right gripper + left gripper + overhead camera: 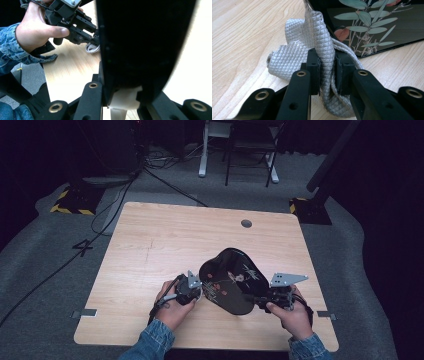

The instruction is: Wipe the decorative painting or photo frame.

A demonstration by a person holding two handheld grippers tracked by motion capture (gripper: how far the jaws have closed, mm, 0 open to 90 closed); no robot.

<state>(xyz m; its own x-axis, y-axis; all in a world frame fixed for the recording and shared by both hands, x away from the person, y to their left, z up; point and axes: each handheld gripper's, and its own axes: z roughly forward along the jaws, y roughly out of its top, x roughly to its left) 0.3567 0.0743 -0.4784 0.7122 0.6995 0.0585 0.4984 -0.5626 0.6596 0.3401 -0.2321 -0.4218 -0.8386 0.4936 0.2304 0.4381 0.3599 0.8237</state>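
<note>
Your left gripper point(327, 72) pinches the silver cloth point(312, 47) against the black tray point(231, 280)'s left edge; your right gripper point(120, 100) clamps its opposite edge.

Blue denim sleeves point(155, 340), black tongs point(327, 72) with brass-coloured, seemingly riveted holes

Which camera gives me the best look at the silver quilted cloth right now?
The left gripper view: the silver cloth sits bunched and pinched between that gripper's jaws, its diamond texture clear, beside the black tray. The right gripper view shows a small pale bit under the left gripper. The high view gives a tiny sliver.
</note>
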